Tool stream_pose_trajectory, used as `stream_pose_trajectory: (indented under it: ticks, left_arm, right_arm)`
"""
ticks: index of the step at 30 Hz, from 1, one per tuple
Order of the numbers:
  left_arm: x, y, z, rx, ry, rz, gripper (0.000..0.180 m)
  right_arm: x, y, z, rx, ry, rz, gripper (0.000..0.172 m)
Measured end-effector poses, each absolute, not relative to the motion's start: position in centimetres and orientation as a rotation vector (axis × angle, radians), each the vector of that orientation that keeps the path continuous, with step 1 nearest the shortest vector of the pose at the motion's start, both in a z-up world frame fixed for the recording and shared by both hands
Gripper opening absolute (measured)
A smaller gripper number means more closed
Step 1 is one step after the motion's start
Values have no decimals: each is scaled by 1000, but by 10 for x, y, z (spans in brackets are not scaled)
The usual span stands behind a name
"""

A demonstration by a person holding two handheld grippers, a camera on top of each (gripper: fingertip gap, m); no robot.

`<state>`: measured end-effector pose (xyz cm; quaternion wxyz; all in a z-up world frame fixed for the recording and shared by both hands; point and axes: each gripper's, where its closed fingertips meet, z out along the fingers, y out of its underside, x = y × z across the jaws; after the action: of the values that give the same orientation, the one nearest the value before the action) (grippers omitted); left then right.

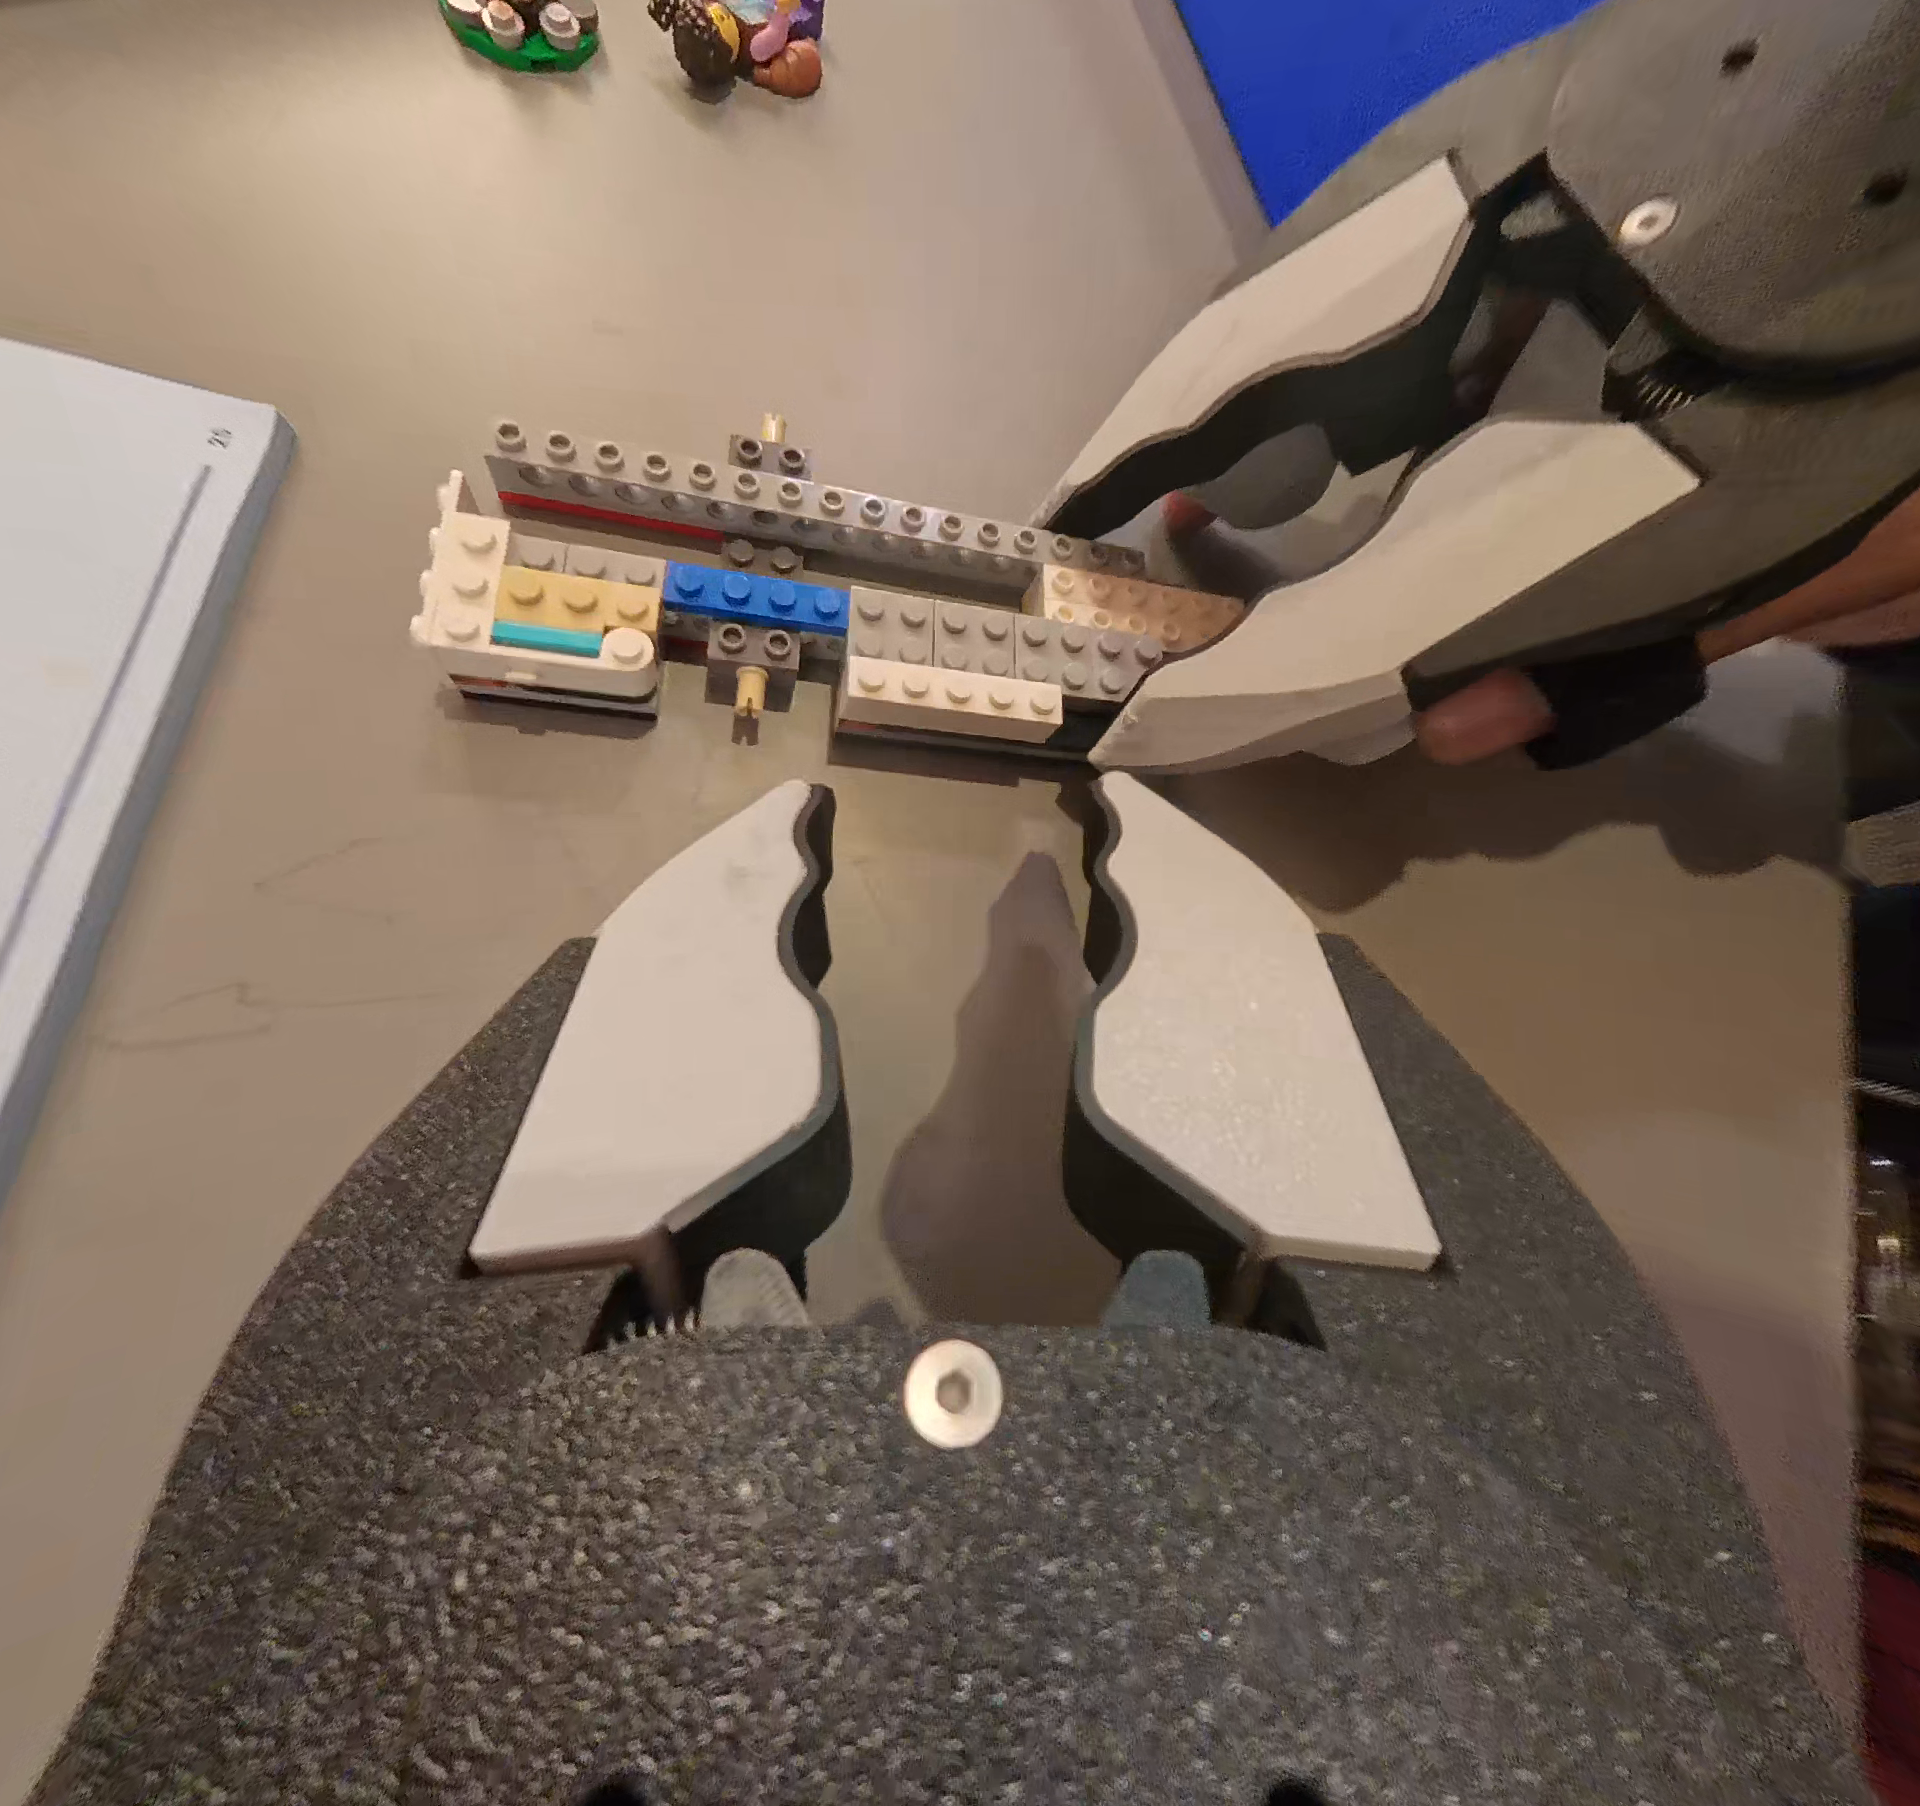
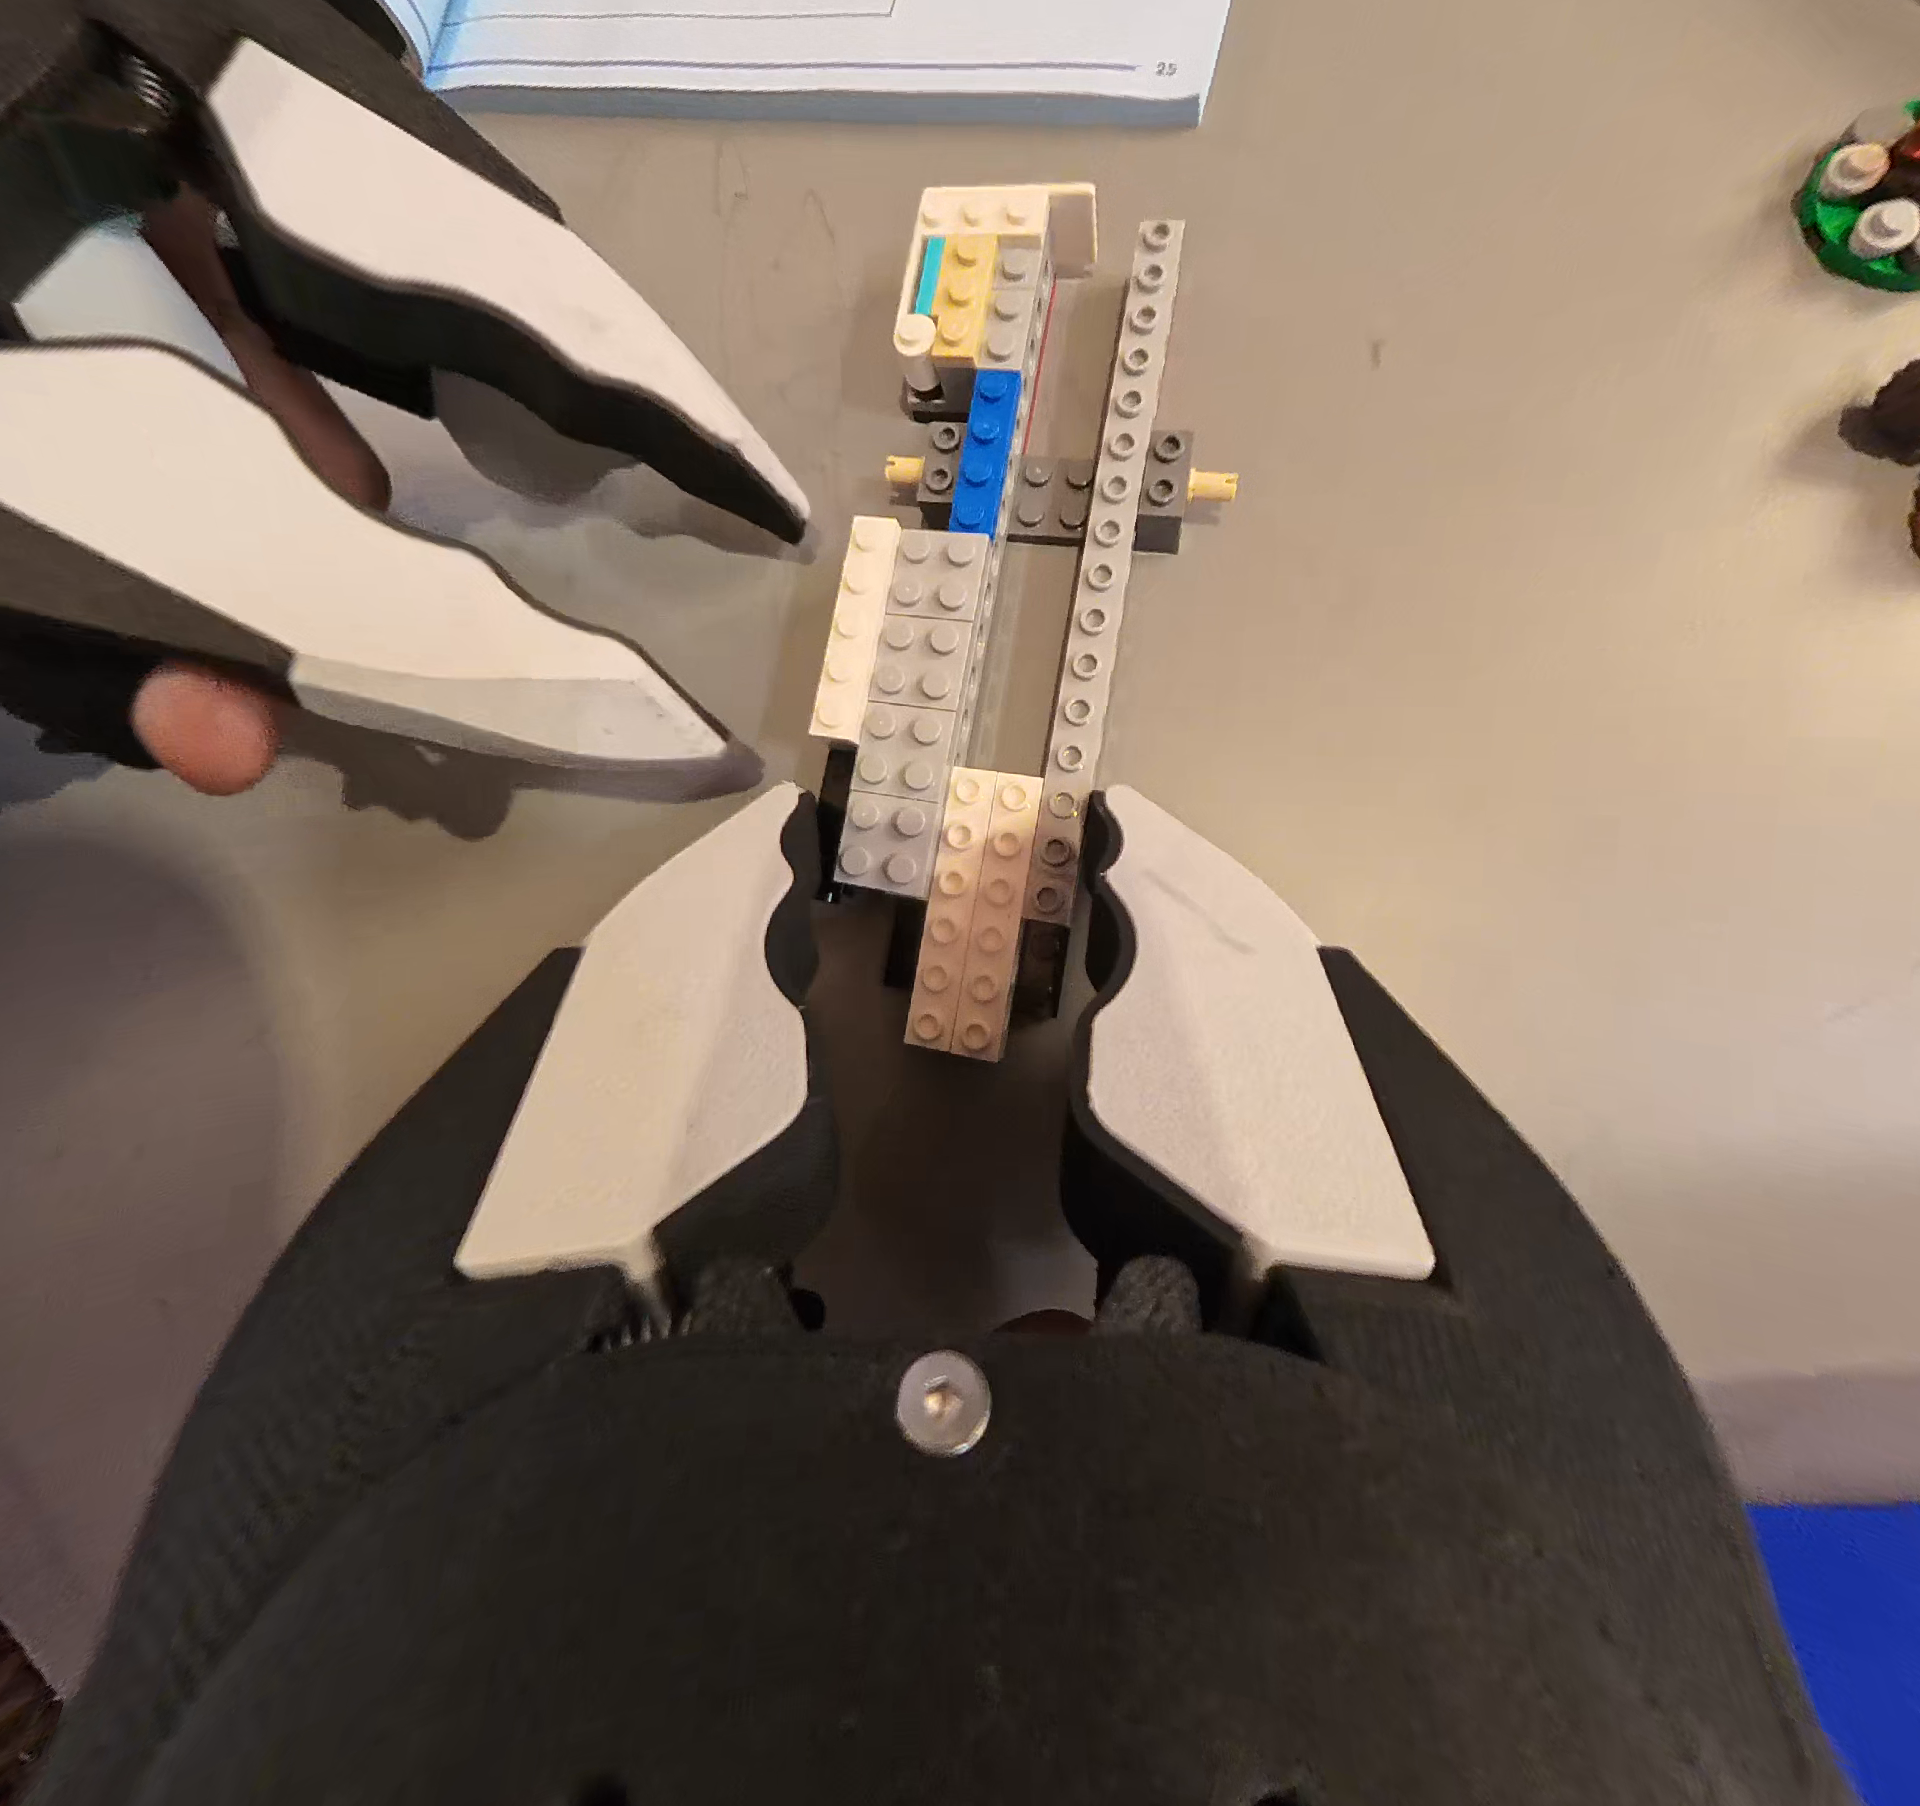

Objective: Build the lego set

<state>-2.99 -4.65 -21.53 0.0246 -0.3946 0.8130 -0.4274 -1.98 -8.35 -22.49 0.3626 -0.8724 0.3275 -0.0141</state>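
Right wrist view – fingers (image 2: 1101, 852) clamp brick model (image 2: 987, 634), printed booklet (image 2: 831, 11) beyond

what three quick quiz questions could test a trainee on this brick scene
1. True or false: the left gripper has a brick between its fingers.
2. Which end of the brick model does the right gripper straddle? A. the end with the white corner piece; B. the end with the tan plate; C. the middle, at the blue brick.
3. Fill in: beyond the far end of the model, as the right wrist view shows it, lies an open ____.

Key: 1 false, its fingers are apart over bare table, short of the model. 2 B. 3 booklet.
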Motion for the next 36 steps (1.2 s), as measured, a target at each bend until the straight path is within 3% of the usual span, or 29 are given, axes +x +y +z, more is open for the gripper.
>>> stream_pose_trajectory:
  ticks: [12, 26, 36]
  left_arm:
    - [-33, -70, -193, -1834, 2298, -1932, 54]
    - [-37, -90, -186, -2011, 2188, -2076, 58]
    - [-31, -86, -185, -2232, 1989, -2239, 50]
  right_arm:
    - [-32, -92, -216, -2100, 942, 93, 49]
    - [-38, -103, -199, -1881, 1045, 77, 49]
    - [-42, -101, -204, -1896, 1056, 27, 49]
